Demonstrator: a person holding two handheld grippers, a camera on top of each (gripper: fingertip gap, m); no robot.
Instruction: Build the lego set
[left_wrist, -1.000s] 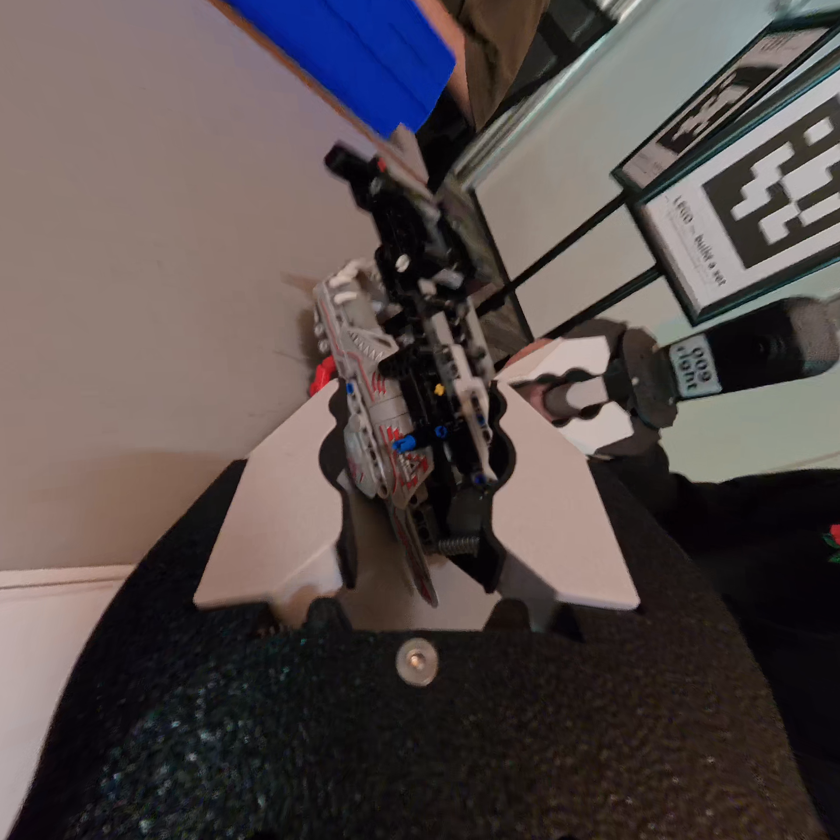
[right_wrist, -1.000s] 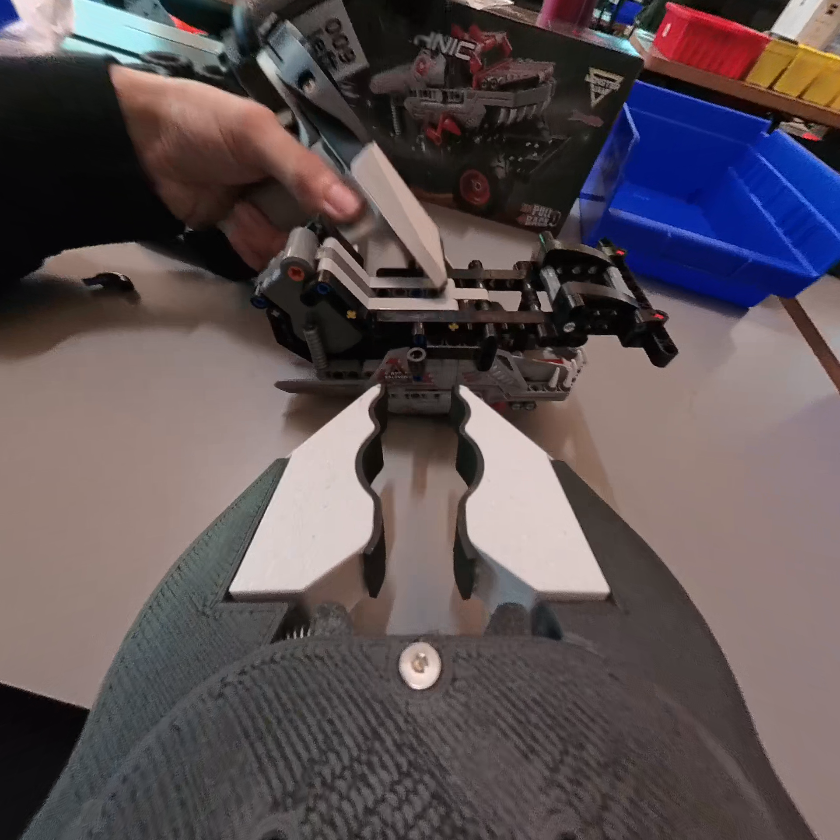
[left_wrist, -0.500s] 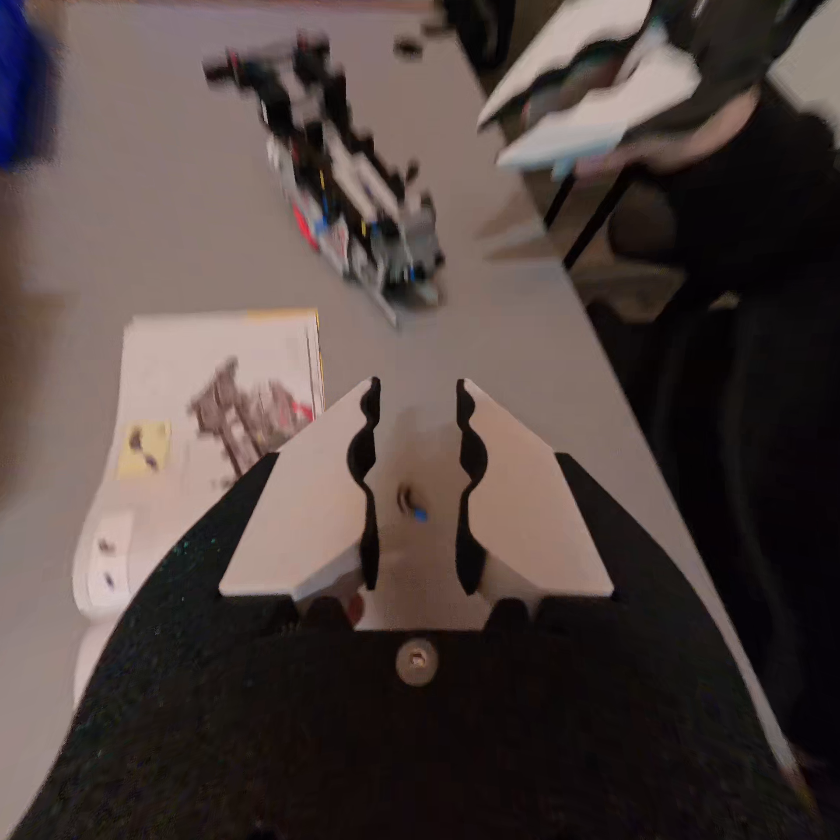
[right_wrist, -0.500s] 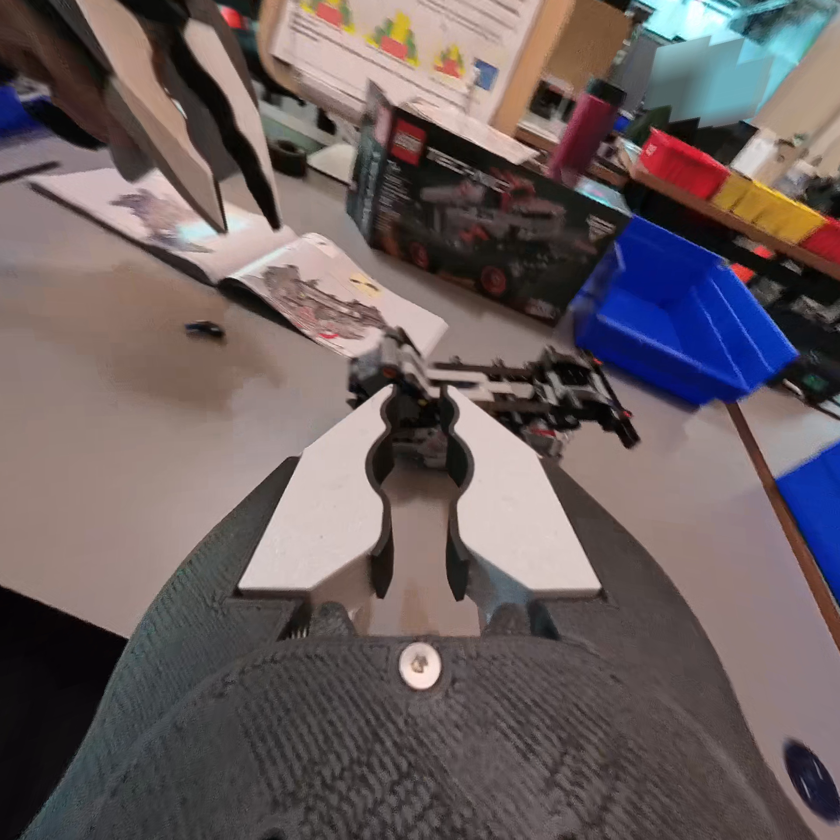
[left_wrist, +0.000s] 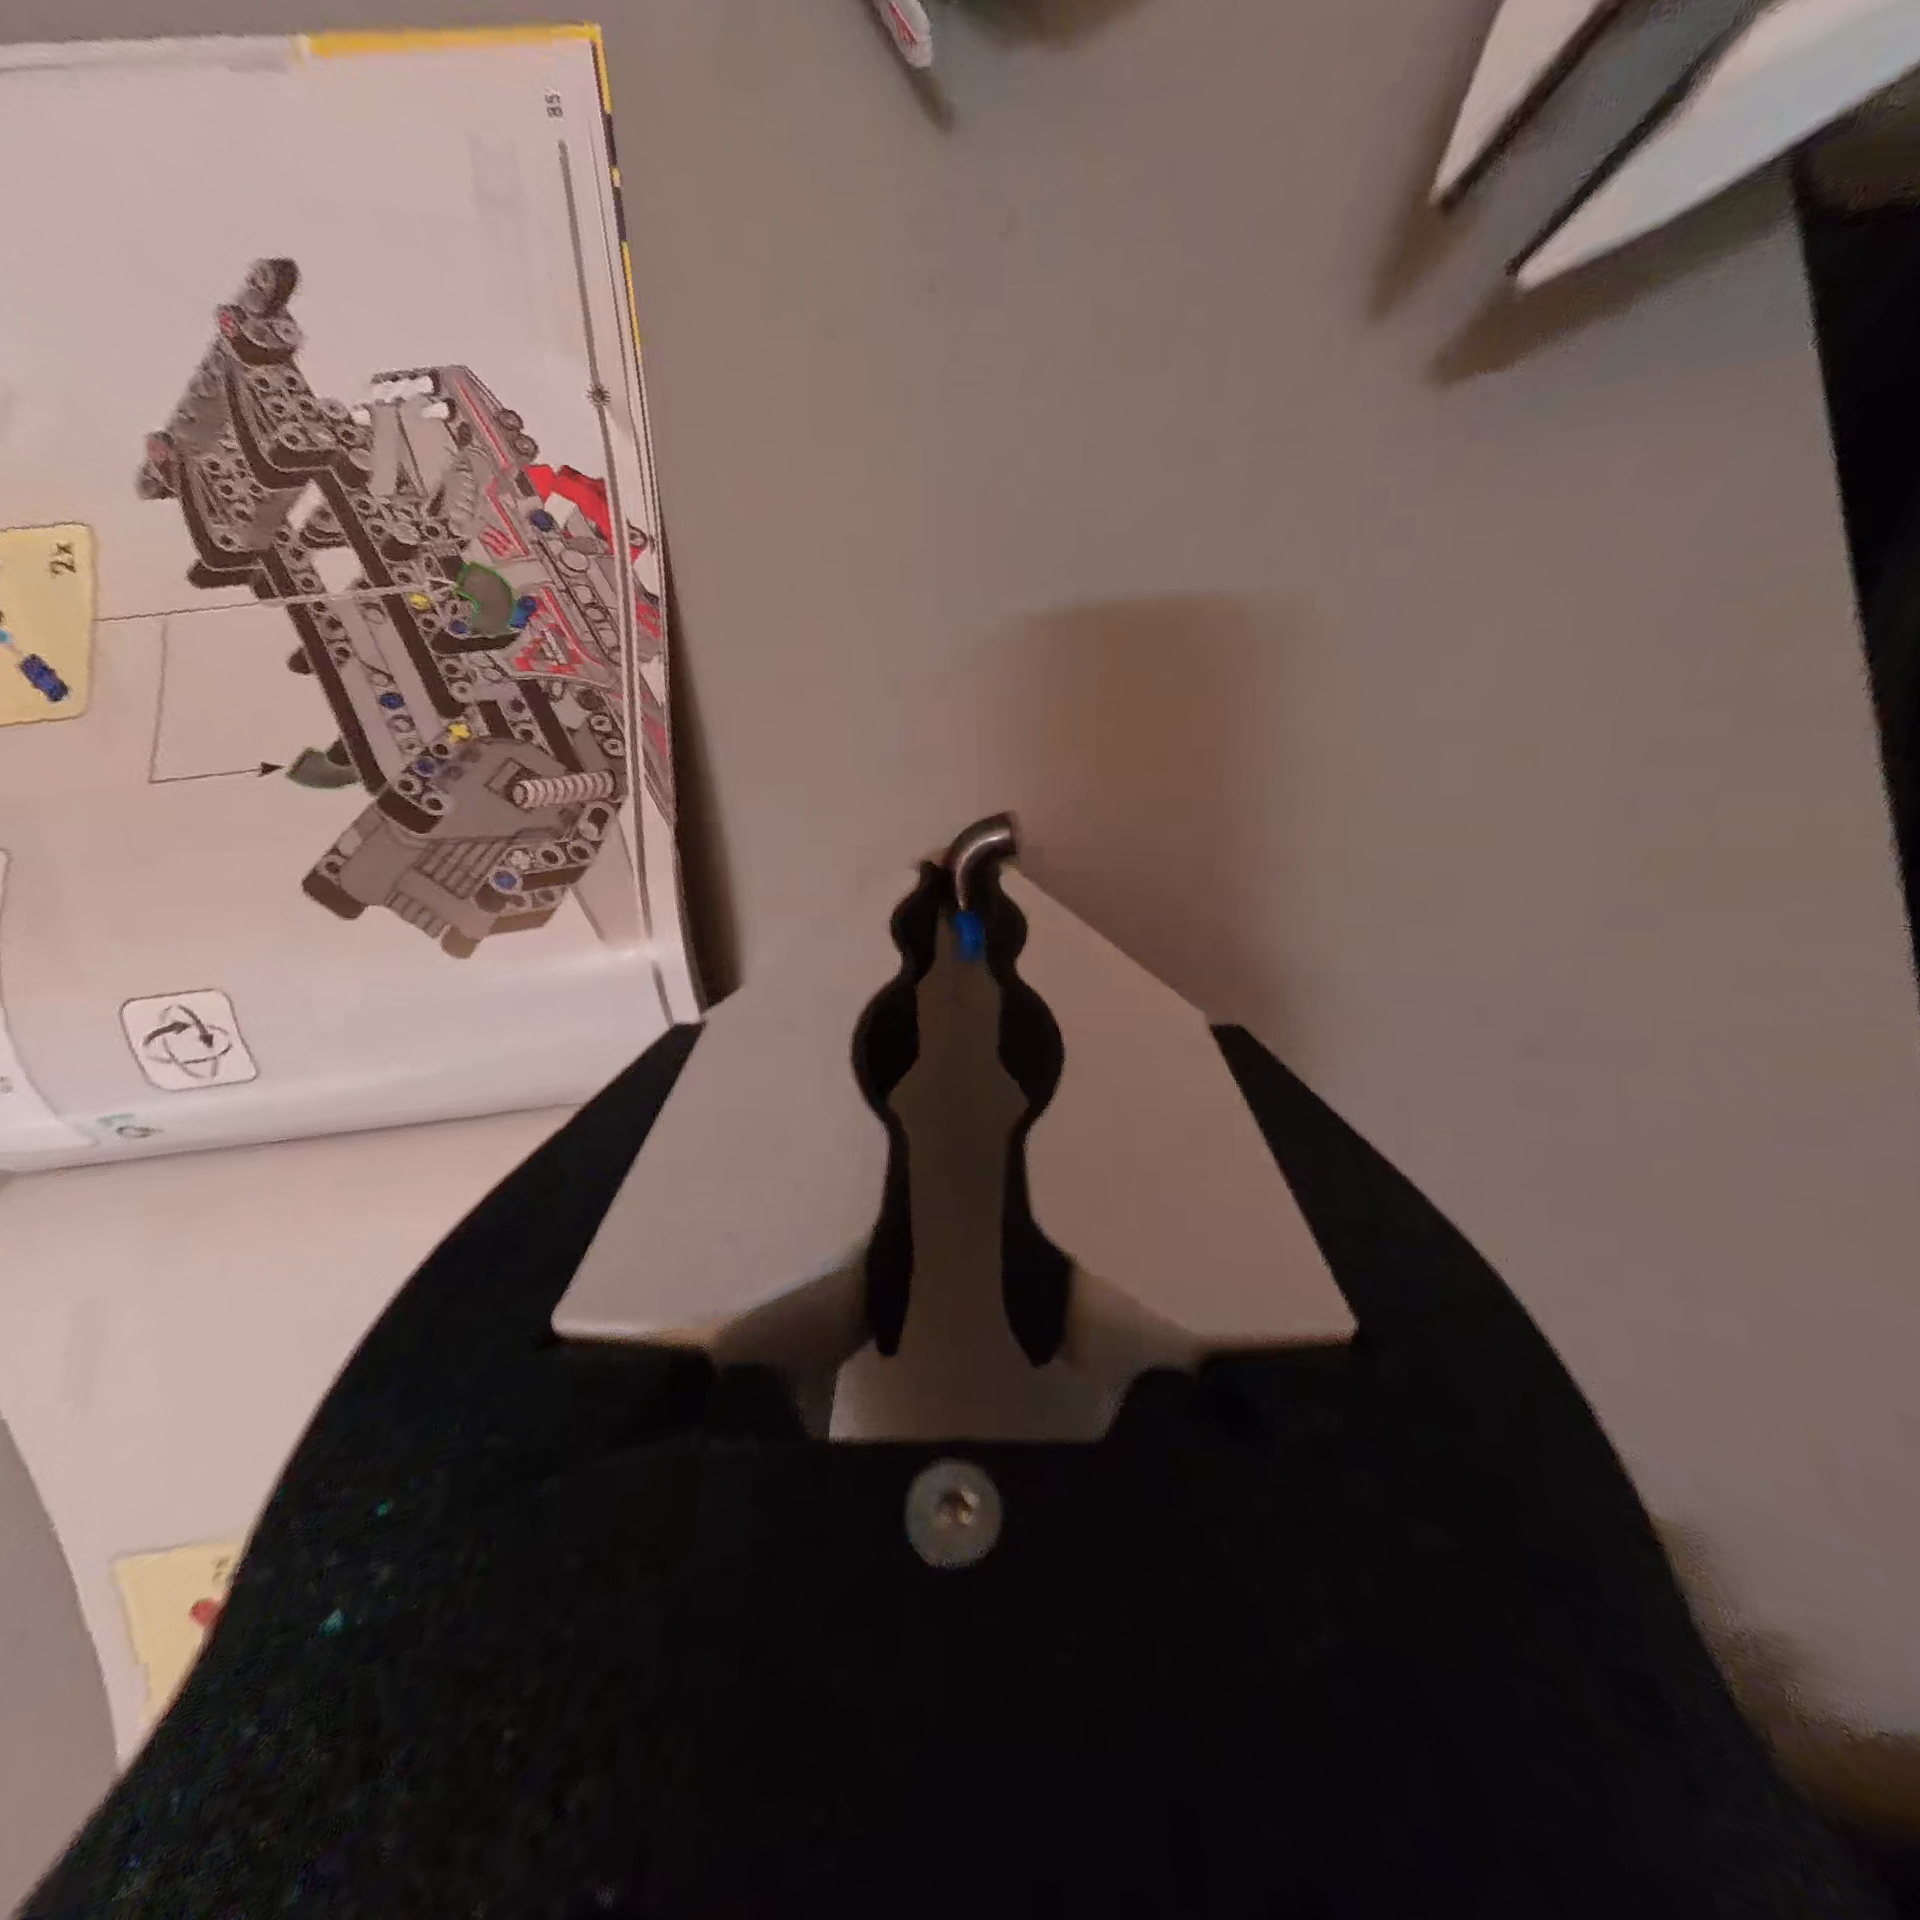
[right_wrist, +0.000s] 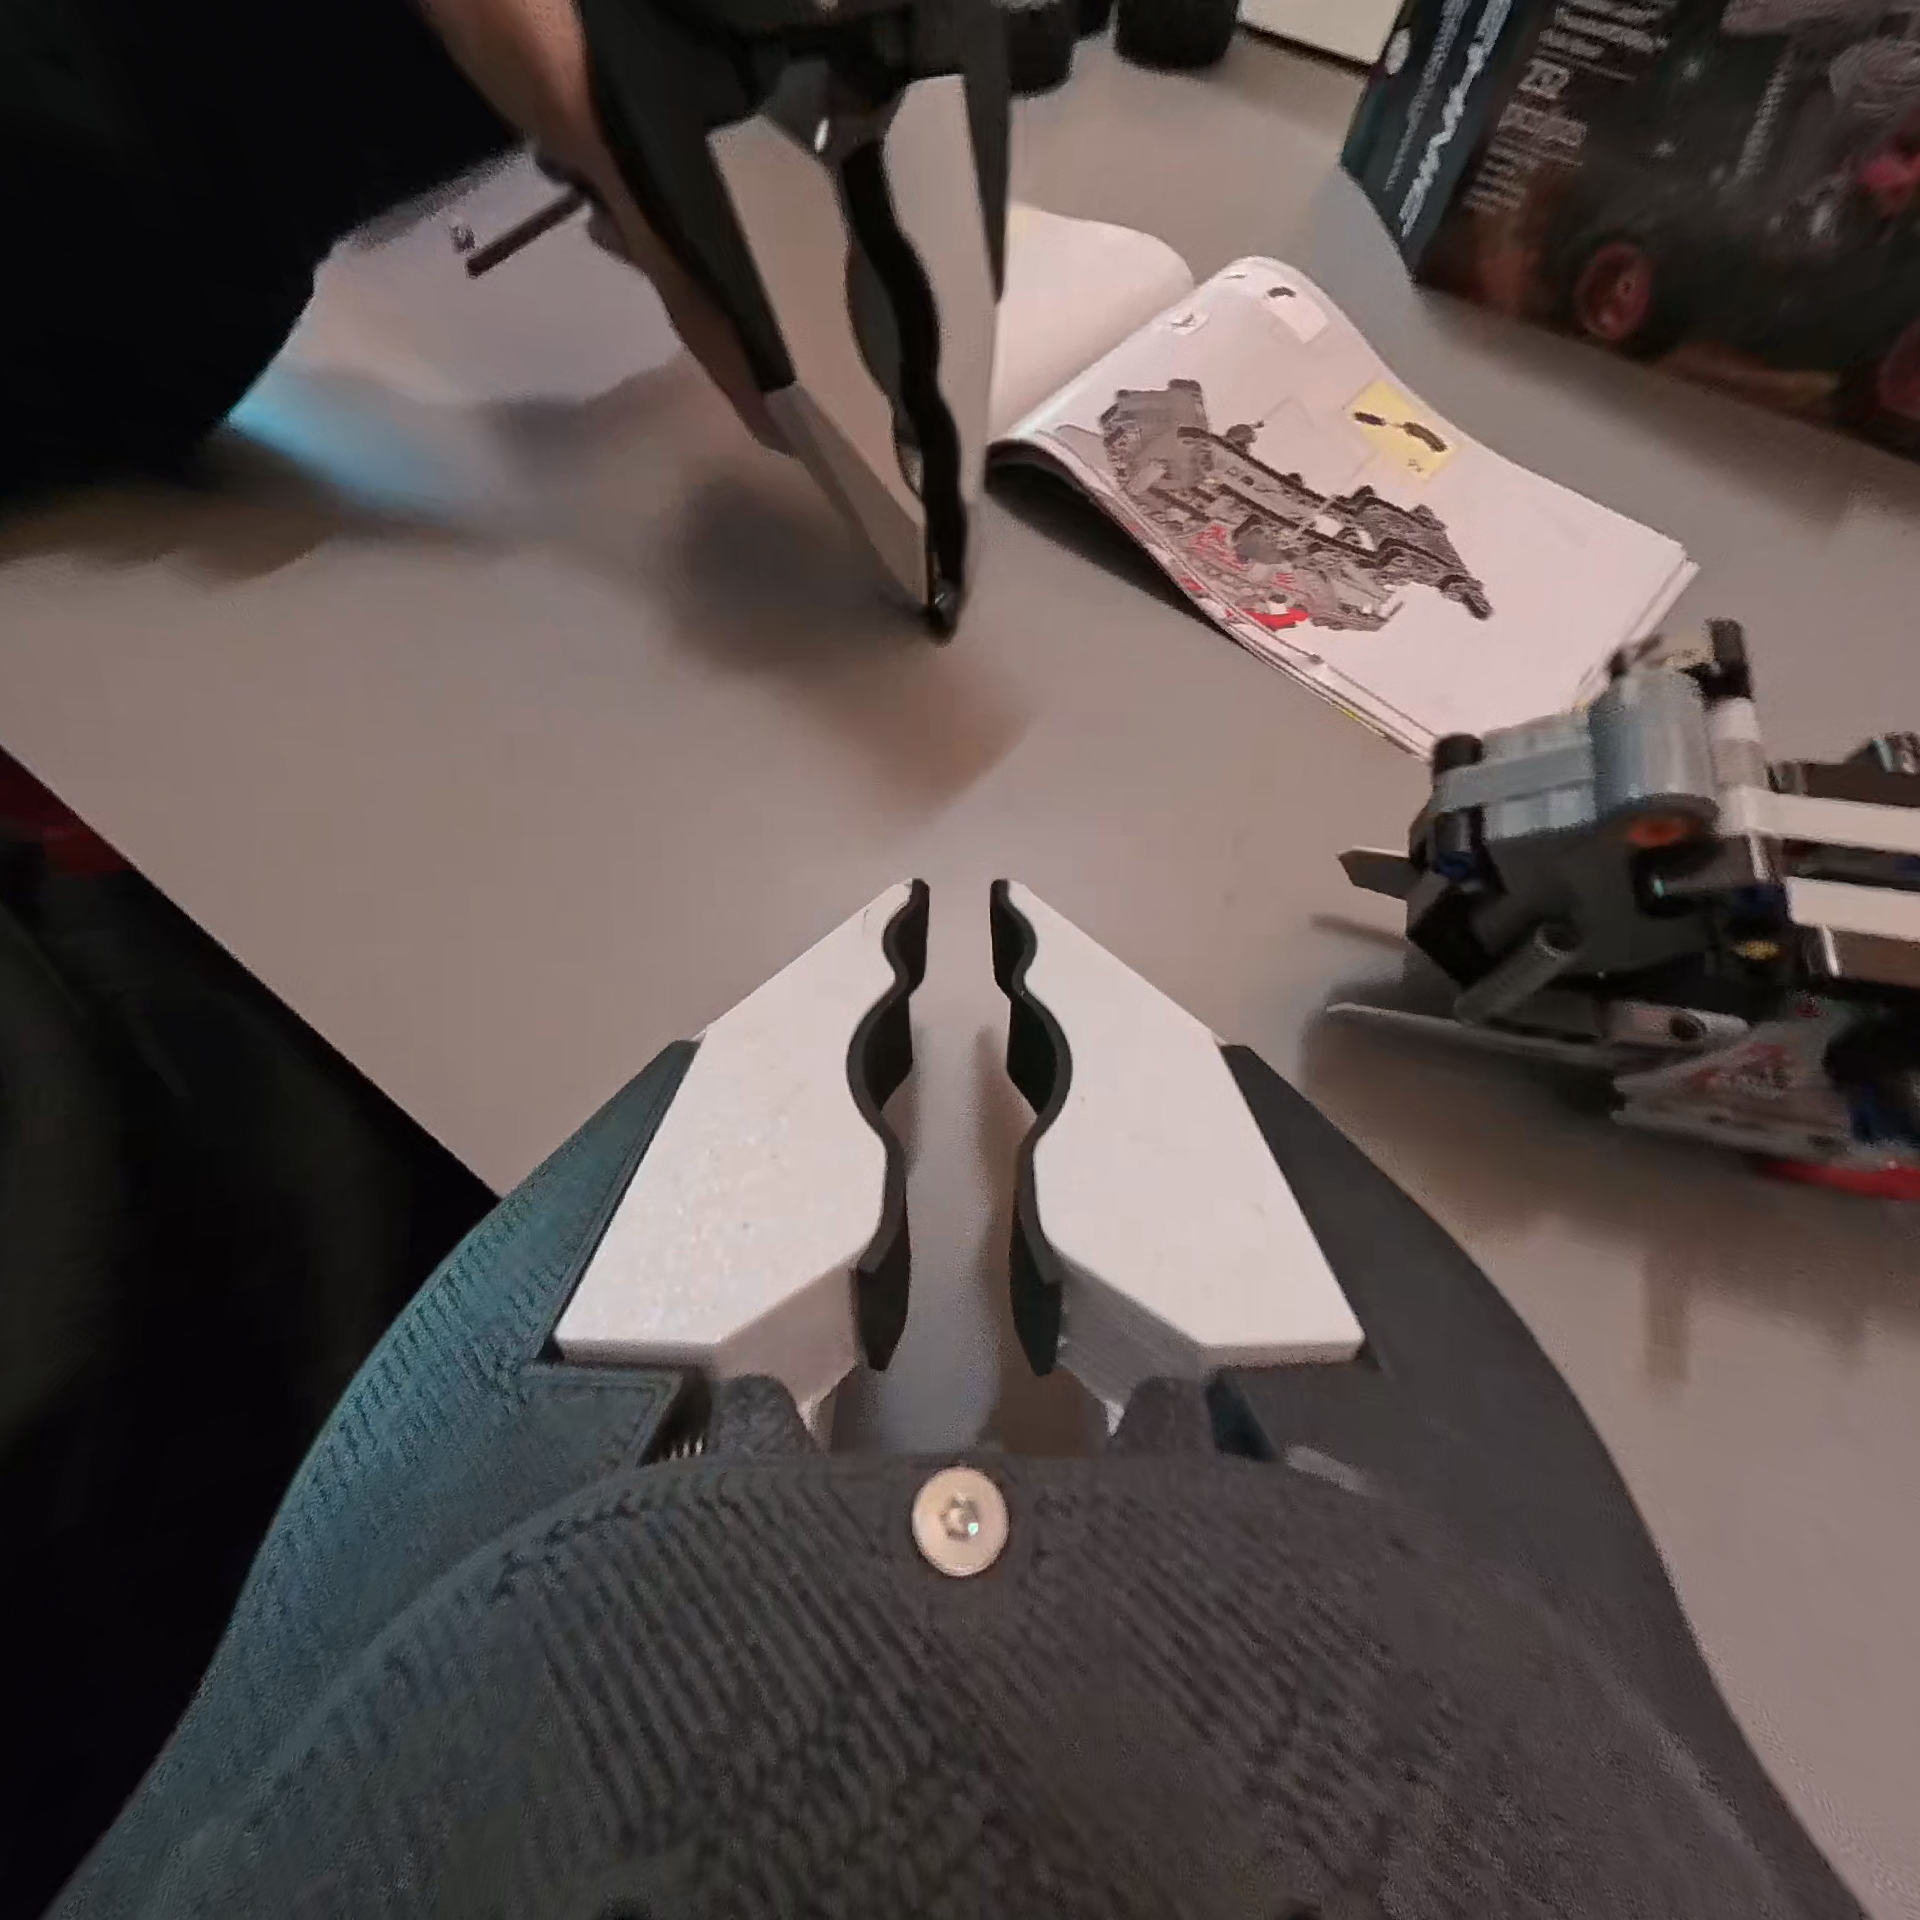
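Observation:
My left gripper (left_wrist: 966, 883) is shut on a small grey curved Lego piece (left_wrist: 982, 836) with a blue pin (left_wrist: 968, 935), low over the grey table (left_wrist: 1351, 623). In the right wrist view the left gripper (right_wrist: 940, 608) points down with its tips at the table. The part-built grey and black Lego model (right_wrist: 1621, 883) lies on the table, to the right of my right gripper (right_wrist: 958, 888). That gripper is empty, its jaws a narrow gap apart, and hovers above the table. It shows blurred in the left wrist view (left_wrist: 1662, 125).
The open instruction booklet (left_wrist: 312, 623) lies left of the left gripper and also shows in the right wrist view (right_wrist: 1351, 520). The dark Lego box (right_wrist: 1662, 156) stands at the back right. A black axle (right_wrist: 520, 234) lies far left. The table edge (right_wrist: 312, 987) runs close by. One gripper's finger ends stand about 12 cm off the other's.
The left gripper let go of the model, swung over beside the booklet and closed on the small grey piece. The right gripper pulled back left of the model and its jaws narrowed.

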